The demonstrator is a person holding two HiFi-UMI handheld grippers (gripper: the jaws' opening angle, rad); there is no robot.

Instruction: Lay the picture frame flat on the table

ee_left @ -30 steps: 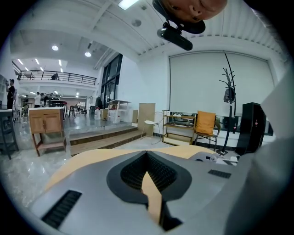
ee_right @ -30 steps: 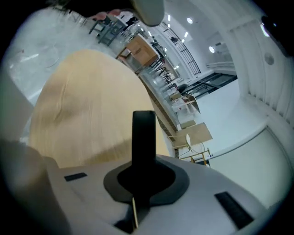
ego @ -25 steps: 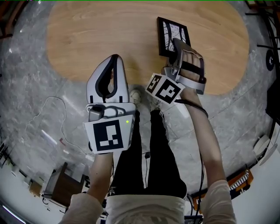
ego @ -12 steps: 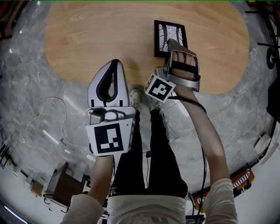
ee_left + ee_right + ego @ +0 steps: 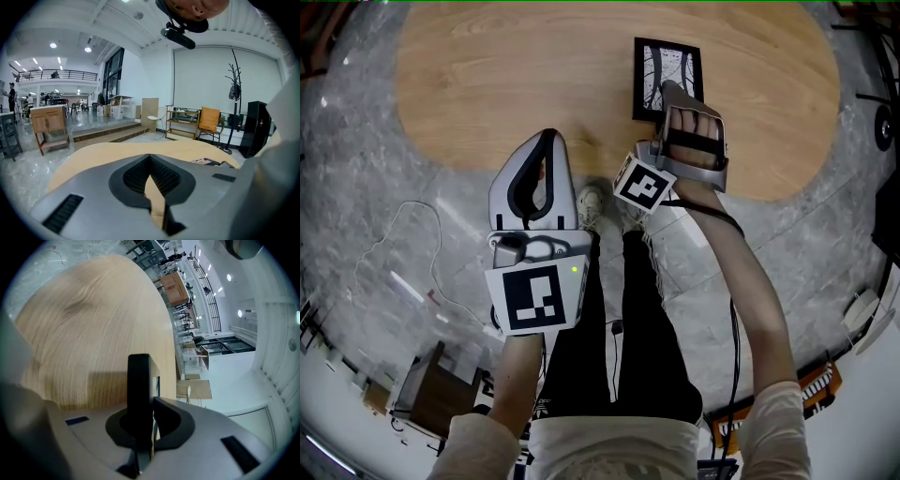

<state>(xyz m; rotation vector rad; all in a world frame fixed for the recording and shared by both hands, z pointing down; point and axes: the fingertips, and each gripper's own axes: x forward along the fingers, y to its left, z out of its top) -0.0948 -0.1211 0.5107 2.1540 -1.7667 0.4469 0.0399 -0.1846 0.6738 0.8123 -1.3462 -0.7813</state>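
Observation:
The picture frame [image 5: 667,70] is black with a black-and-white print. It shows face up over the right part of the oval wooden table [image 5: 516,75]. My right gripper [image 5: 668,97] is shut on its near edge. In the right gripper view the picture frame [image 5: 139,390] stands edge-on between the jaws of the right gripper [image 5: 140,427], its shadow on the table [image 5: 89,324] beside it. I cannot tell whether it touches the wood. My left gripper [image 5: 546,139] hangs shut and empty at the table's near edge. The left gripper view shows the left gripper [image 5: 150,164] above the table [image 5: 89,157].
The person's legs and shoes [image 5: 592,204] stand on the marble floor just in front of the table's near edge. A thin cable [image 5: 412,244] lies on the floor at the left. A small wooden stand [image 5: 431,398] is at the lower left.
The right gripper has moved a little farther over the table, and the frame has turned from slanted to nearly square with the view. The left gripper has hardly moved.

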